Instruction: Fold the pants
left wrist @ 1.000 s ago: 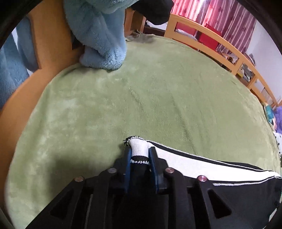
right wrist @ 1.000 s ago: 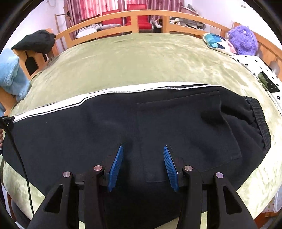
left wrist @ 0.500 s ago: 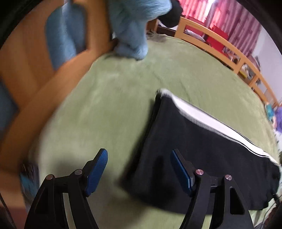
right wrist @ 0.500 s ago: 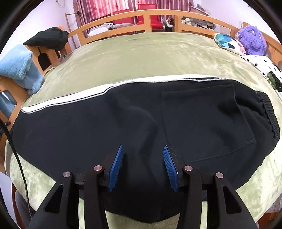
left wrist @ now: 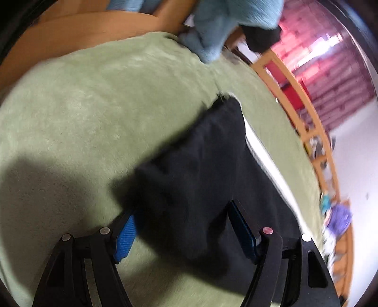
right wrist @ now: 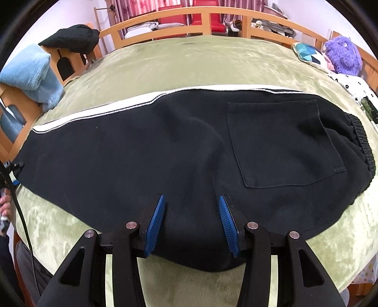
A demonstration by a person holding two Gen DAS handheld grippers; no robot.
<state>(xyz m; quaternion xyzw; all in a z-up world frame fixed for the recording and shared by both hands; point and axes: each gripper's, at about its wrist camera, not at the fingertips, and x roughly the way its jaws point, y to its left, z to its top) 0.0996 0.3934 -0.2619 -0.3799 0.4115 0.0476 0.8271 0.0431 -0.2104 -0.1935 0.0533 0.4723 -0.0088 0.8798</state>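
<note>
Black pants (right wrist: 179,151) with a white side stripe (right wrist: 99,113) lie flat across a green blanket (right wrist: 189,63), legs folded together, waistband (right wrist: 361,139) at the right, patch pocket (right wrist: 283,146) up. My right gripper (right wrist: 191,222) is open over the near edge of the pants, at the crotch area. In the left wrist view the leg end of the pants (left wrist: 203,165) lies between the fingers of my left gripper (left wrist: 186,231), which is open and straddles the near corner of the leg cuff. This view is blurred.
A wooden bed rail (right wrist: 212,19) runs around the far side. A blue fleece towel (right wrist: 30,75) and a black garment (right wrist: 70,40) hang on the left rail. A patterned cushion (right wrist: 309,54) and purple plush toy (right wrist: 342,54) sit at the far right.
My left gripper let go of the white-striped cuff, opened wide, and swung back to the near corner of the leg end. My right gripper drew back a little and stays open.
</note>
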